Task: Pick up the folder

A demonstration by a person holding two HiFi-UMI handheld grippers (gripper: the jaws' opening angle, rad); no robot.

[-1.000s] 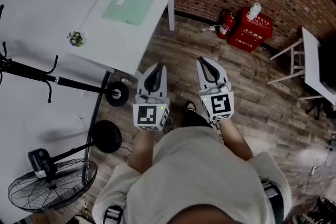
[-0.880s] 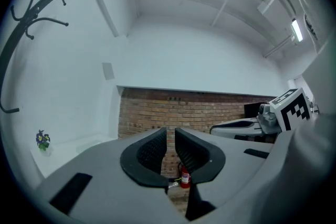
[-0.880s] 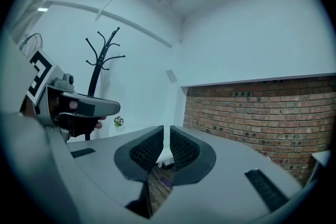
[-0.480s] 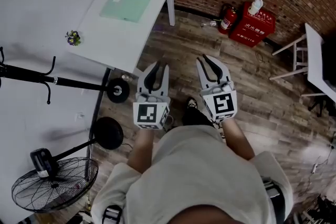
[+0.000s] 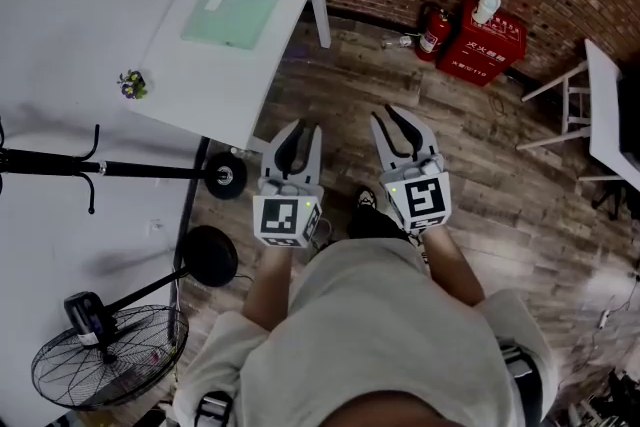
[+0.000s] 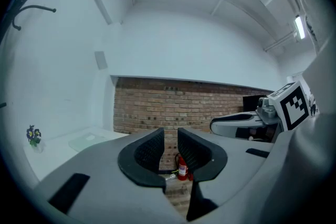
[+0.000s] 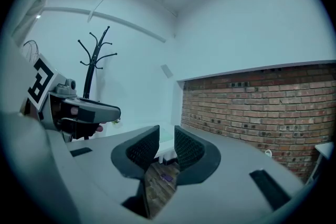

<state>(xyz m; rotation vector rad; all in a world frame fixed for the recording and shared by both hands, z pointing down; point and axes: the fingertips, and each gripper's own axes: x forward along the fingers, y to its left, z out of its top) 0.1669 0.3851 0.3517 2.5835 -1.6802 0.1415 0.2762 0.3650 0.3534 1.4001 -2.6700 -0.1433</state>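
**Folder untouched, both grippers empty and short of the table**

Early days here. The folder point(image 5: 230, 15), a pale green sheet, lies flat on the white table point(image 5: 200, 90), toward its far end, and nothing is touching it. The person stands on the wooden floor short of the table's near corner, both tools held out in front.

The left gripper point(image 5: 298, 128) has just been opening its jaws. They stand a little apart with nothing between them, only brick wall and floor showing through the gap. Same story for the right gripper point(image 5: 393, 113): jaws just been opening, a narrow gap, nothing in it.

Both are well apart from the folder, so none of the pick-up is done. By my reckoning everything is left: close in on the table, work a jaw onto an edge, clamp, lift.

Now the hard parts:
- **Head view:** the folder is small and flat. I can't tell its thickness, which side opens, or whether any edge stands clear of the tabletop. A lighter patch near one corner is too small to read.
- **Left gripper view:** it's only a faint pale shape, near a small plant point(image 5: 131, 83).
- **Right gripper view:** the table is a sliver between the jaws, and the folder can't be made out.
- **Below the grippers:** the person's torso covers the floor.
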